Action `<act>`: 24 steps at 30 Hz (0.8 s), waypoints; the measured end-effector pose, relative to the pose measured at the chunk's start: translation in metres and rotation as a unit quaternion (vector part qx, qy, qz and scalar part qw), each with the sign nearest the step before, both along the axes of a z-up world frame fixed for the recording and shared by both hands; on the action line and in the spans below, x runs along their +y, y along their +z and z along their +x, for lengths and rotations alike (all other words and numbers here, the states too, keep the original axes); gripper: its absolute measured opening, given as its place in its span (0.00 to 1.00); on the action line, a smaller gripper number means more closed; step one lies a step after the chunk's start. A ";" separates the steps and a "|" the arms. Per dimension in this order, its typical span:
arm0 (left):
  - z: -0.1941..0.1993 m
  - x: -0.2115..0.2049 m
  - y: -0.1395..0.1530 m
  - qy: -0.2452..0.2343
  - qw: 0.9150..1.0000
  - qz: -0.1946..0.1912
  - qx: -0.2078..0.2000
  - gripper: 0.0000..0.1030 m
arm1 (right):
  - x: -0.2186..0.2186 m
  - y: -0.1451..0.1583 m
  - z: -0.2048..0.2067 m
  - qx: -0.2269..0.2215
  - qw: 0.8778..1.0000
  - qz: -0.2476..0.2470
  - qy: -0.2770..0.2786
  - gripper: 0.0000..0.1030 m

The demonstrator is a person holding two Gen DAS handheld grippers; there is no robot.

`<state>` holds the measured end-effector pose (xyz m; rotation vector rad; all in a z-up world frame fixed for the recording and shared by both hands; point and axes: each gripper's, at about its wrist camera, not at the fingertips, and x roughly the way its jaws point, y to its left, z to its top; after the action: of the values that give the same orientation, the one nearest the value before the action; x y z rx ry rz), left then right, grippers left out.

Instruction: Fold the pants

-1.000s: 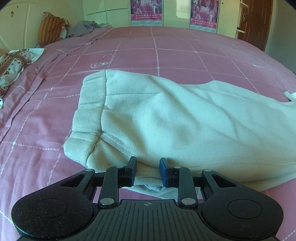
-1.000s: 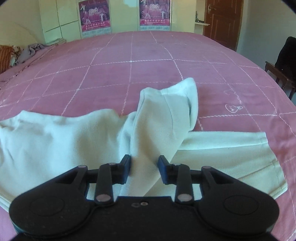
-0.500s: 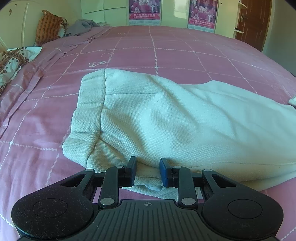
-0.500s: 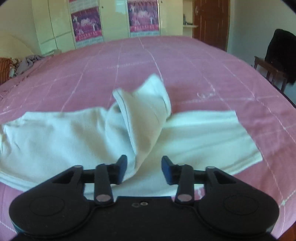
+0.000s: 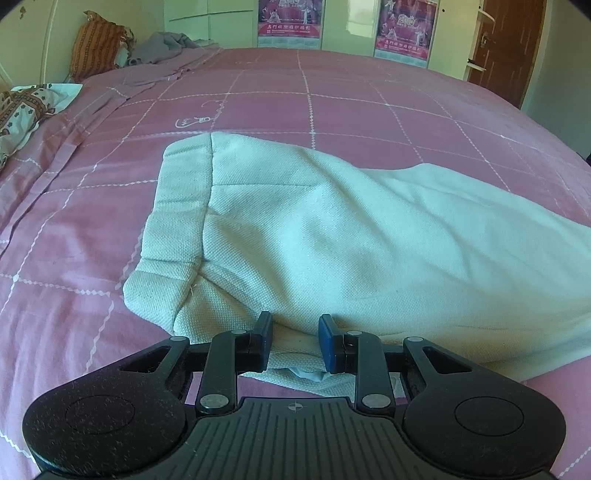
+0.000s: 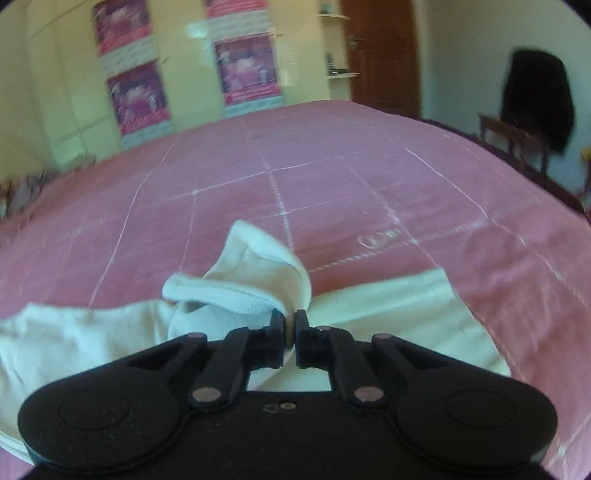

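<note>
Pale mint-white pants (image 5: 332,236) lie on a pink bedspread (image 5: 332,96), waistband (image 5: 177,221) to the left. My left gripper (image 5: 295,328) is open, its jaws standing over the near edge of the pants close to the waistband, not closed on the cloth. In the right wrist view my right gripper (image 6: 290,325) is shut on a bunched upper leg of the pants (image 6: 255,280) and holds it lifted. The other leg (image 6: 399,306) lies flat to the right.
Pillows (image 5: 96,48) and crumpled clothes (image 5: 166,42) lie at the bed's far left. Wardrobe doors with posters (image 5: 290,18) and a brown door (image 5: 506,44) stand behind. A chair with dark clothing (image 6: 535,107) stands beyond the bed's right edge.
My right gripper has closed on the upper pant leg and lifted it, with its view tilting up. My left gripper has stayed open at the near edge.
</note>
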<state>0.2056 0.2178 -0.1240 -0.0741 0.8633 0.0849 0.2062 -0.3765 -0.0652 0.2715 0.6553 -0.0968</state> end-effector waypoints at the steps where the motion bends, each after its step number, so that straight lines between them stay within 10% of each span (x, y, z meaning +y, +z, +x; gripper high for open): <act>1: 0.000 0.000 0.000 -0.001 1.000 0.001 0.000 0.27 | -0.019 -0.007 -0.014 -0.001 0.999 0.048 -0.022 0.04; 5: 0.001 0.000 0.001 -0.003 1.000 0.001 0.004 0.27 | -0.060 -0.052 -0.036 0.038 0.988 0.135 -0.061 0.08; 10: 0.003 0.001 0.001 0.000 1.000 -0.003 0.005 0.27 | -0.056 -0.047 -0.038 0.017 0.995 0.084 -0.058 0.34; 15: 0.004 0.002 0.000 0.002 1.000 -0.004 0.006 0.27 | -0.084 -0.043 -0.021 0.031 0.988 0.104 -0.110 0.35; 19: 0.005 0.003 -0.001 0.003 1.000 -0.008 0.005 0.27 | -0.098 -0.039 -0.006 0.033 0.985 0.129 -0.112 0.06; 24: 0.003 0.004 -0.002 0.005 1.000 -0.010 0.002 0.27 | -0.078 0.004 0.018 -0.016 0.994 0.095 -0.049 0.04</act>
<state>0.2088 0.2214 -0.1258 -0.0966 0.8679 0.0859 0.2243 -0.4548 -0.0612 0.4886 0.6198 -0.1228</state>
